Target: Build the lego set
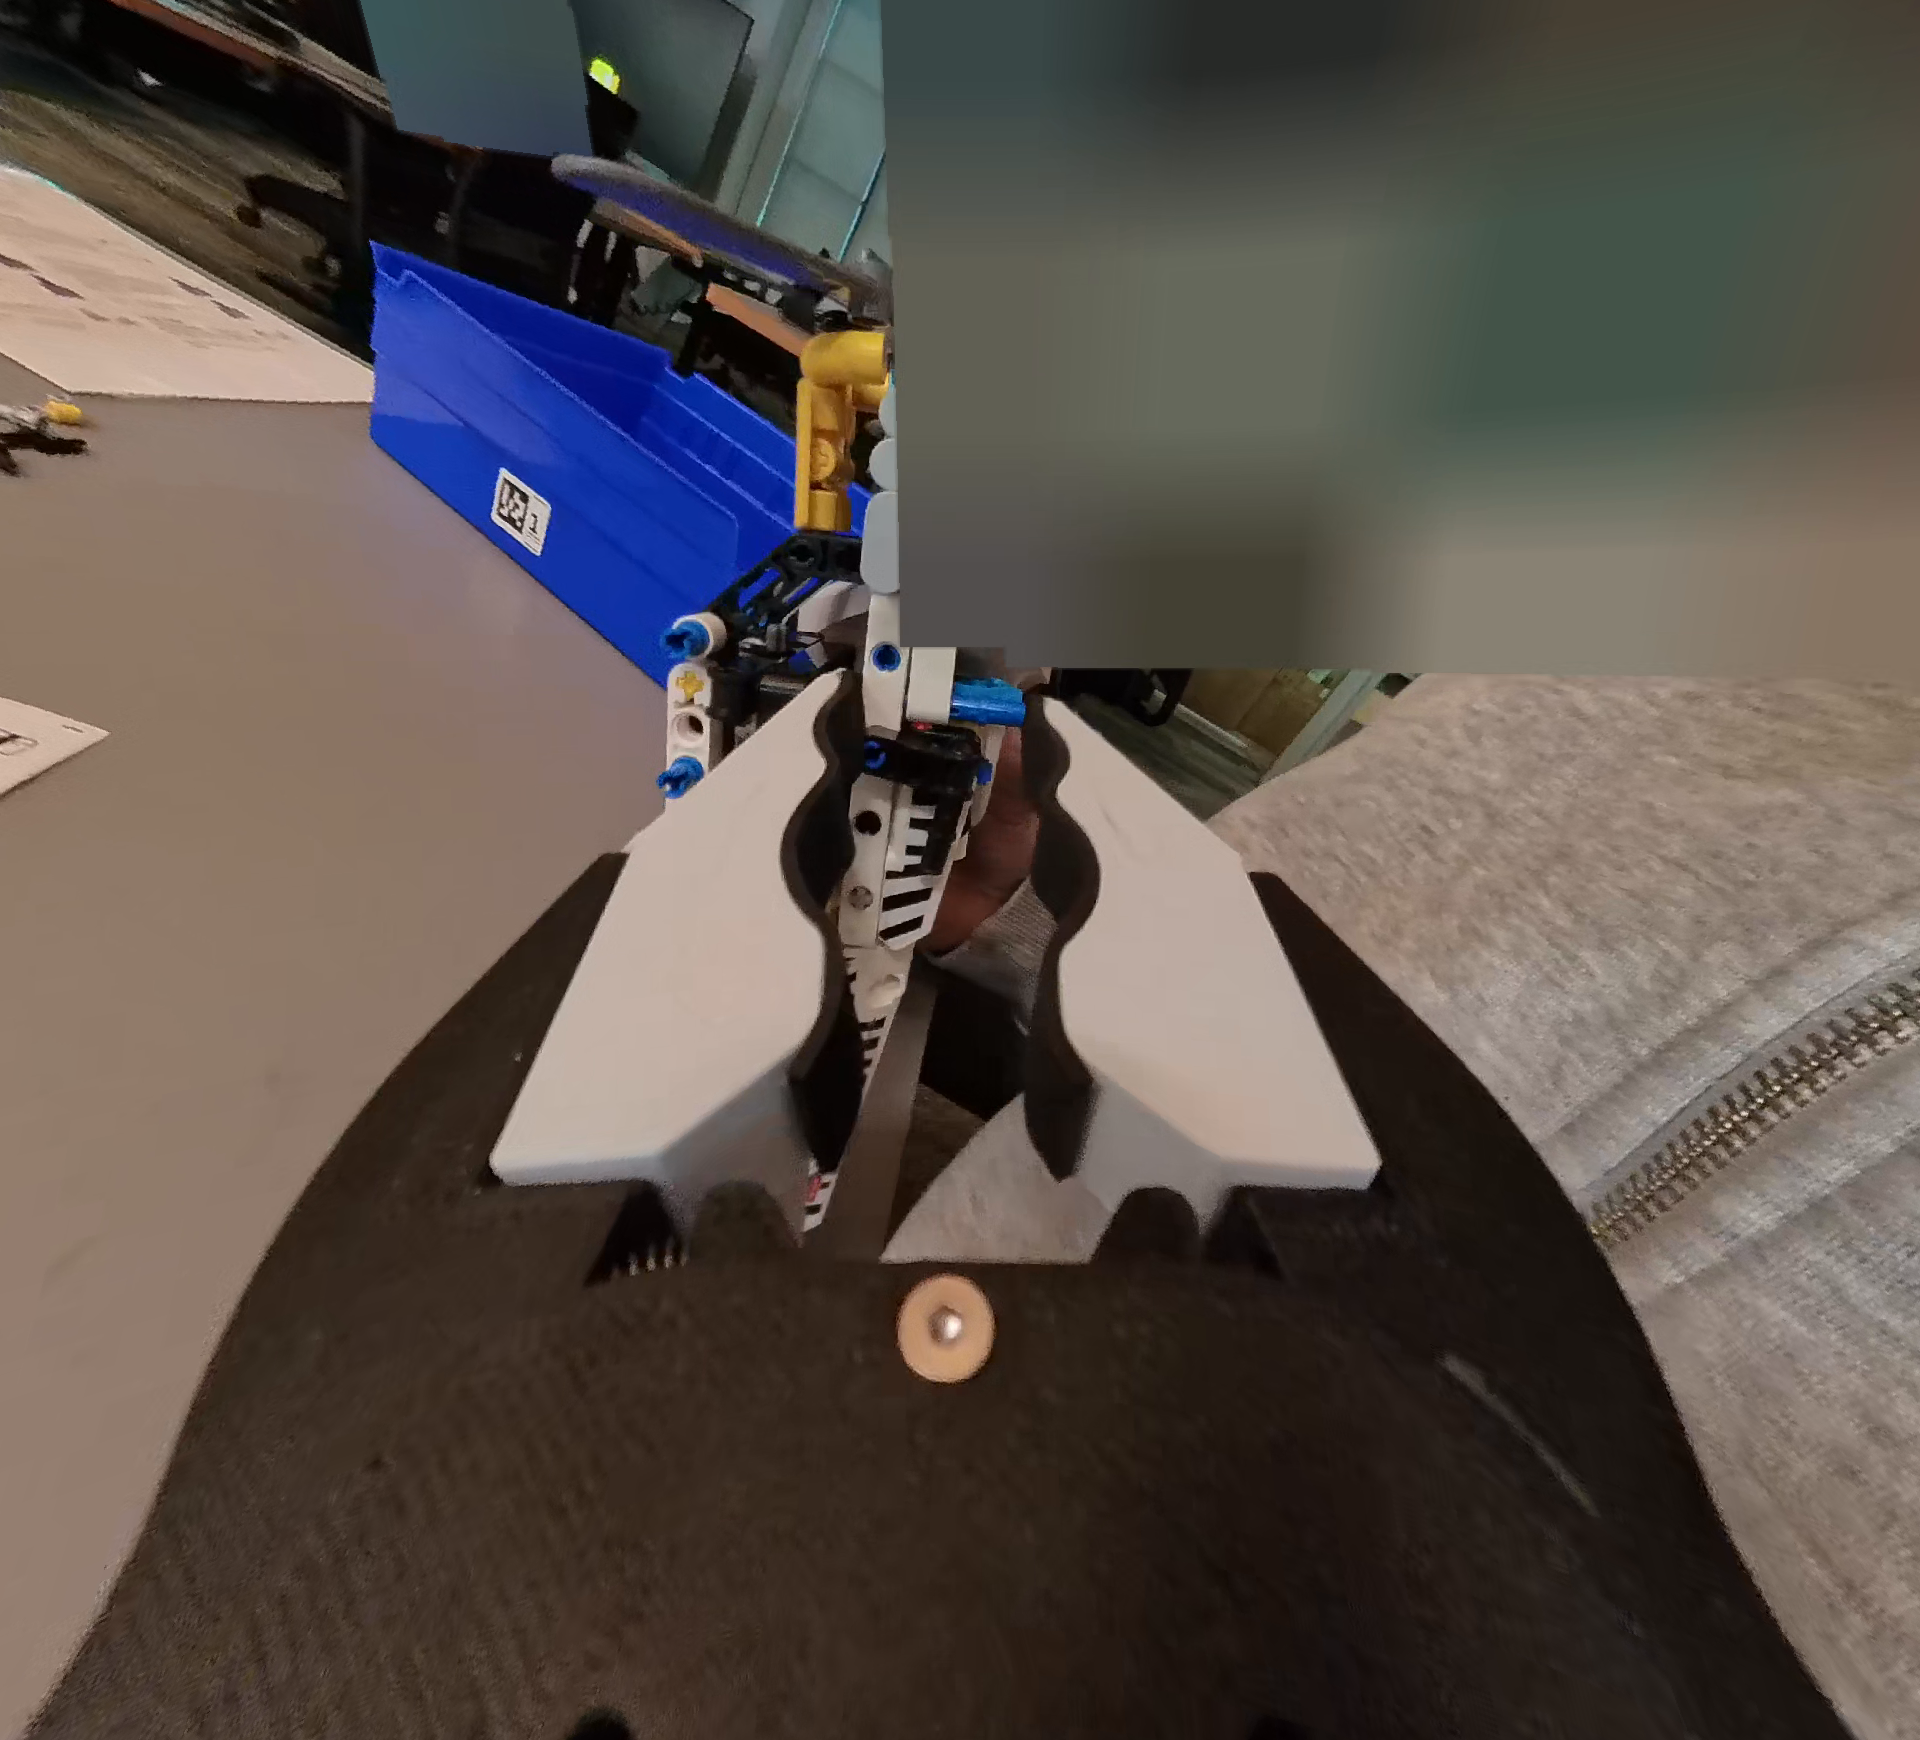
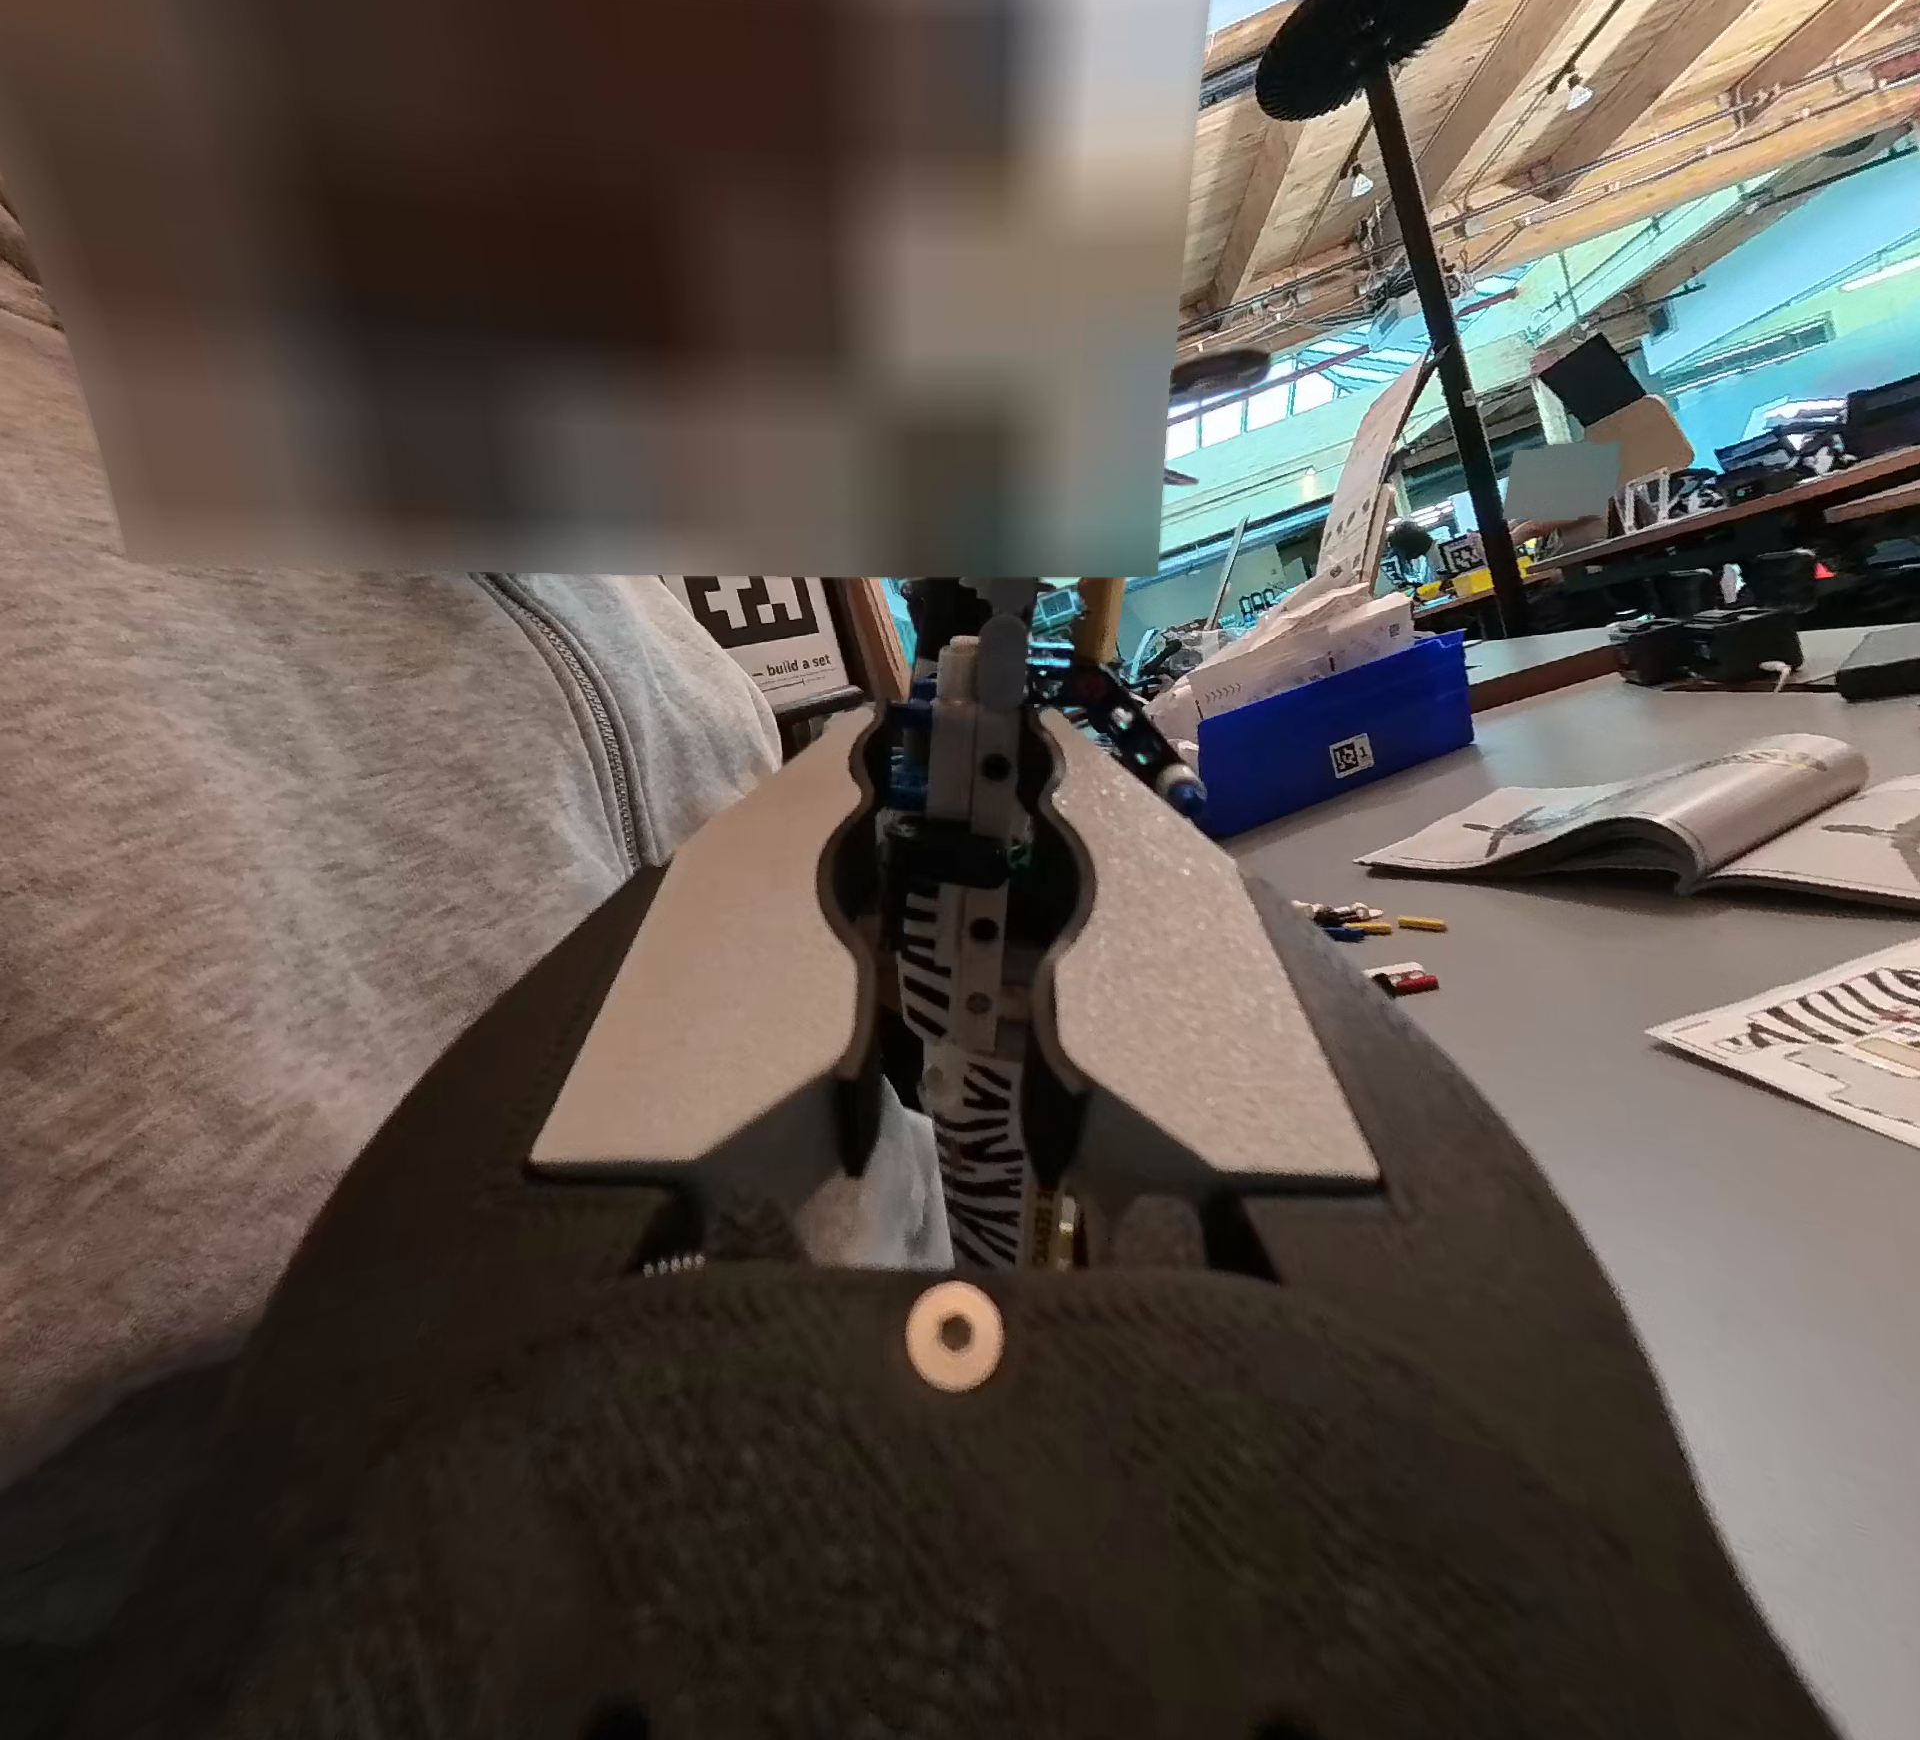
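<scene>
Grey and flat, the surface (image 2: pixel 1558 1046) carries a blue bin (image 2: pixel 1335 750), an open instruction booklet (image 2: pixel 1662 823), a striped sticker sheet (image 2: pixel 1808 1051) and a few loose small pieces (image 2: pixel 1371 927); a wooden ceiling and workshop benches lie behind. Both views look up toward a person in a grey zip hoodie (image 1: pixel 1558 963). The left hand-held gripper (image 1: pixel 940 703) is clamped on the lego model (image 1: pixel 894 817), a white build with black zebra-like stripes, blue pins and a yellow part at the top, held above the surface near the person's chest. The right hand-held gripper (image 2: pixel 956 734) stands with its jaws close on either side of the same lego model (image 2: pixel 961 911); whether they actually press on it I cannot tell.
</scene>
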`<state>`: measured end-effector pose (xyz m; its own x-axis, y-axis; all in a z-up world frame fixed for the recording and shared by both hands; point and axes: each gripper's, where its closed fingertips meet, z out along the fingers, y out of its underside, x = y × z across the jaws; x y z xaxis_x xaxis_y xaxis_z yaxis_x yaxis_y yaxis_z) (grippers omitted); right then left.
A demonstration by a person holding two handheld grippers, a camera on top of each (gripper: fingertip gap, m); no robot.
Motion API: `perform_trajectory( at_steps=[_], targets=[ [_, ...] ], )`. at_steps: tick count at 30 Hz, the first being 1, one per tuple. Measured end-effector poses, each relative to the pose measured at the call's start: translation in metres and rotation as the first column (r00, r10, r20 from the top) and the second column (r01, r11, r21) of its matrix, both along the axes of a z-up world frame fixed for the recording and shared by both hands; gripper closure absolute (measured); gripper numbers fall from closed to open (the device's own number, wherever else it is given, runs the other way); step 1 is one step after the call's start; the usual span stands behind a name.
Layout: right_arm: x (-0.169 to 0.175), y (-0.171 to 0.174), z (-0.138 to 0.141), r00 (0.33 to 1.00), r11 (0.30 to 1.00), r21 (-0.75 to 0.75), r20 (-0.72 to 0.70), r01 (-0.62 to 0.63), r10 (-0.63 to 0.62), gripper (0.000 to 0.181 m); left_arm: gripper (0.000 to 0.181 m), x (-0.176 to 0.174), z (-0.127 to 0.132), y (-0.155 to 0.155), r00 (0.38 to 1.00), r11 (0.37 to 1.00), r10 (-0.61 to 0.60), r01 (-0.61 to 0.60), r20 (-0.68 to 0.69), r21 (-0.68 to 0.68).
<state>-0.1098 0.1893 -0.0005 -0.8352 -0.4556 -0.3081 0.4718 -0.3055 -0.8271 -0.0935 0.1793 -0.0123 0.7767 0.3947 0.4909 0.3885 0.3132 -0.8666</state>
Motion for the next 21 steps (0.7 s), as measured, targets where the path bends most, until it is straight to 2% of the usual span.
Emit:
perform_trajectory(
  at_steps=[3, 9, 16, 21],
  targets=[
    [0.000, -0.002, 0.000, 1.000, 1.000, 0.024, -0.012, 0.015, -0.014, 0.160, 0.153, -0.001, 0.000, -0.002, 0.998, 0.998, -0.012, 0.009, 0.058, 0.060],
    [0.003, -0.003, 0.001, 0.999, 0.998, 0.059, -0.043, 0.024, -0.021, 0.160, 0.160, -0.003, -0.002, -0.005, 0.994, 0.996, -0.010, 0.000, 0.109, 0.090],
    [0.001, -0.003, 0.002, 1.000, 1.000, 0.031, -0.017, 0.003, -0.002, 0.160, 0.160, -0.004, 0.000, -0.005, 0.998, 0.999, 0.024, -0.027, 0.059, 0.036],
    [0.000, -0.009, 0.000, 1.000, 0.998, 0.061, -0.010, 0.002, -0.002, 0.160, 0.160, -0.004, 0.000, -0.011, 0.998, 0.997, 0.022, -0.026, 0.052, 0.076]
  ],
)
